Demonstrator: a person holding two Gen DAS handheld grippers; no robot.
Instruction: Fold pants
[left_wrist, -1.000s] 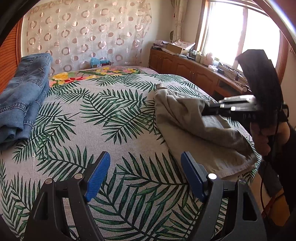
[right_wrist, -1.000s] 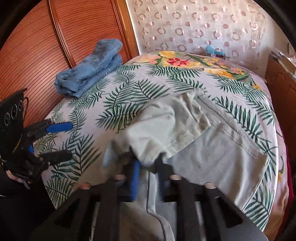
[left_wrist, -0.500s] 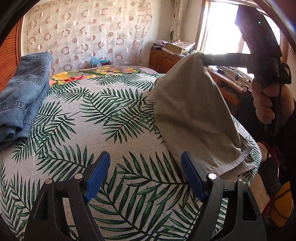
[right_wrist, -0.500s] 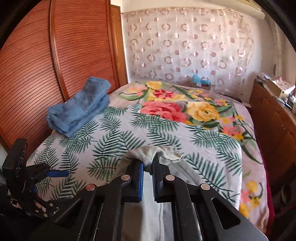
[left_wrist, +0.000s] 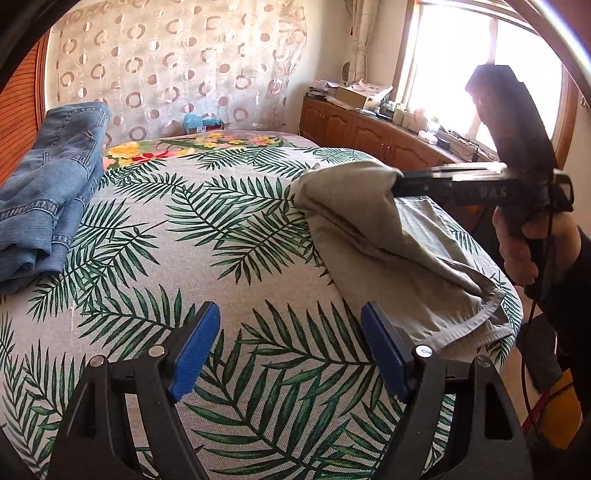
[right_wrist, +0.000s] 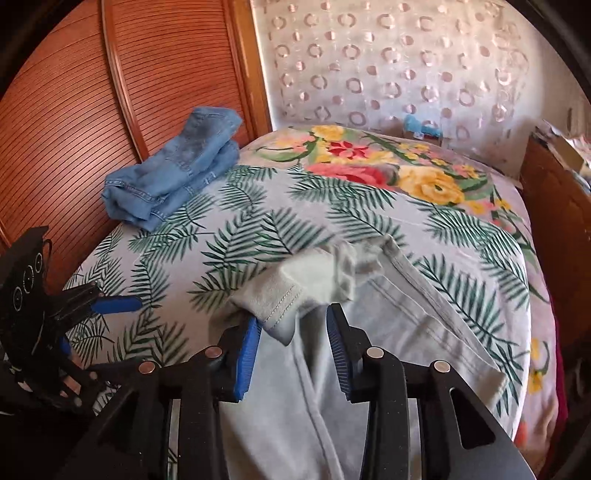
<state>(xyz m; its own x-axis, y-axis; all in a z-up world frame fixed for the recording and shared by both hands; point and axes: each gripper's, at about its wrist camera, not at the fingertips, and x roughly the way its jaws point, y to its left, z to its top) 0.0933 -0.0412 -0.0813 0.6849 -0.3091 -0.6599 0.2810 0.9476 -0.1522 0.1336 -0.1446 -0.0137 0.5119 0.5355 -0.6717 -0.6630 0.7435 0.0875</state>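
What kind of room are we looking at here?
Most likely a bedroom in someone's home. A bed with a leaf-and-flower cover fills the view, folded jeans lie on it, and wooden cupboards run under a sunny window.

Left wrist view: I look from low over the near edge of the bed, facing its far end, a curtained wall and a window at the far right. My left gripper fills the bottom of the frame, close up.

Right wrist view: I look from the bed's right-hand side, angled down and across toward a slatted wooden panel and the same curtain. My right gripper sits close at the bottom.

Shared ground: the leaf-print cover, grey pants, folded jeans along the far left edge. Each view catches the other gripper at its margin.
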